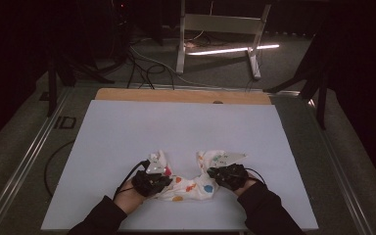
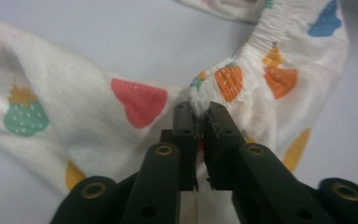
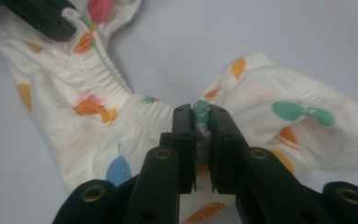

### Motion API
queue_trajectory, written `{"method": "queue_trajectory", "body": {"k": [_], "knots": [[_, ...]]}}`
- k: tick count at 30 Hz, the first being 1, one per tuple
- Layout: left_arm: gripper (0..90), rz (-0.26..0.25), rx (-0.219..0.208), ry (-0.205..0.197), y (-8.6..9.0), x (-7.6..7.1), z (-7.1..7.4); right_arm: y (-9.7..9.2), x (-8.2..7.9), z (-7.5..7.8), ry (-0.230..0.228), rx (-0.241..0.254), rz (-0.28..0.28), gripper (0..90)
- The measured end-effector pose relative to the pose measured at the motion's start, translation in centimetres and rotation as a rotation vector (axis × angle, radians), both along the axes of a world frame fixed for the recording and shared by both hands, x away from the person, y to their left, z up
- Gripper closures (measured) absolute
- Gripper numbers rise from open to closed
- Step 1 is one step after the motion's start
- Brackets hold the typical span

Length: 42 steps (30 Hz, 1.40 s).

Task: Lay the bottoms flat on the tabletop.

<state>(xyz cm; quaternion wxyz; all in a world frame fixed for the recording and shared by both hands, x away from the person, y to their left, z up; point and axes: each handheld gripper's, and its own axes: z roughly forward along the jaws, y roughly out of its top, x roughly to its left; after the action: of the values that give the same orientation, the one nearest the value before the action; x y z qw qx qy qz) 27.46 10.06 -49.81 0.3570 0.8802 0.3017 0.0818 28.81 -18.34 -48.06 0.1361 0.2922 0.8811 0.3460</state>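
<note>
A small white garment (image 1: 191, 183) printed with coloured fruit shapes lies near the front edge of the white table top (image 1: 176, 127), its two legs pointing away from the person. My left gripper (image 1: 157, 177) is shut on the gathered waistband (image 2: 200, 95) at the garment's left end. In the left gripper view the garment (image 2: 121, 121) spreads to both sides of the pinch. My right gripper (image 1: 219, 175) is shut on the waistband (image 3: 201, 114) at the right end. The right gripper view has the garment (image 3: 98, 116) running left, where a jaw of the left gripper (image 3: 46, 16) enters at the top corner.
The table top stretches wide and bare beyond the garment, with a wooden strip (image 1: 181, 95) along its far edge. A metal frame (image 1: 220, 34) and cables (image 1: 142, 63) are on the dark floor behind. Black sleeves (image 1: 269, 210) come in from the bottom.
</note>
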Motion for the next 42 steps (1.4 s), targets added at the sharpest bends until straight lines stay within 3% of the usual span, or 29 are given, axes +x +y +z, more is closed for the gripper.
{"method": "queue_trajectory", "body": {"k": [10, 13, 16, 20, 22, 28, 33, 35, 38, 40, 42], "knots": [[86.8, 0.035, -0.029, -0.088, 1.3, 0.3, 2.6, -1.4, -0.4, 2.2, -0.048, 0.066, -0.005, 81.6], [86.9, 0.043, -0.033, -0.125, 1.8, 0.7, 4.0, -1.8, -0.6, 3.4, -0.077, 0.113, -0.012, 81.8], [87.0, 0.048, -0.042, -0.141, 1.9, 1.1, 4.7, -1.6, -0.5, 4.0, -0.107, 0.124, -0.015, 81.9], [86.9, 0.057, -0.04, -0.167, 2.0, 1.9, 5.9, -1.3, 0.0, 5.2, -0.142, 0.132, -0.019, 82.0], [86.9, 0.06, -0.053, -0.192, 2.1, 2.3, 7.4, -1.4, 0.2, 6.0, -0.138, 0.165, -0.028, 82.1], [86.9, 0.073, -0.047, -0.261, 2.1, 3.3, 10.0, -1.6, 0.9, 8.6, -0.227, 0.215, -0.047, 82.0], [86.9, 0.097, -0.038, -0.287, 1.8, 4.9, 11.0, -1.5, 2.3, 9.7, -0.244, 0.265, -0.094, 82.0], [86.9, 0.108, -0.053, -0.285, 1.9, 5.3, 11.1, -1.3, 2.3, 9.8, -0.251, 0.286, -0.097, 82.0], [86.9, 0.114, -0.059, -0.277, 2.0, 5.4, 11.2, -1.2, 2.1, 9.9, -0.25, 0.295, -0.093, 82.1], [86.9, 0.094, -0.105, -0.278, 2.3, 4.3, 11.8, -1.4, 1.6, 10.3, -0.24, 0.306, -0.093, 82.0], [86.9, 0.07, -0.138, -0.286, 2.5, 3.0, 12.8, -1.5, 0.5, 11.2, -0.265, 0.307, -0.077, 82.0]]}}
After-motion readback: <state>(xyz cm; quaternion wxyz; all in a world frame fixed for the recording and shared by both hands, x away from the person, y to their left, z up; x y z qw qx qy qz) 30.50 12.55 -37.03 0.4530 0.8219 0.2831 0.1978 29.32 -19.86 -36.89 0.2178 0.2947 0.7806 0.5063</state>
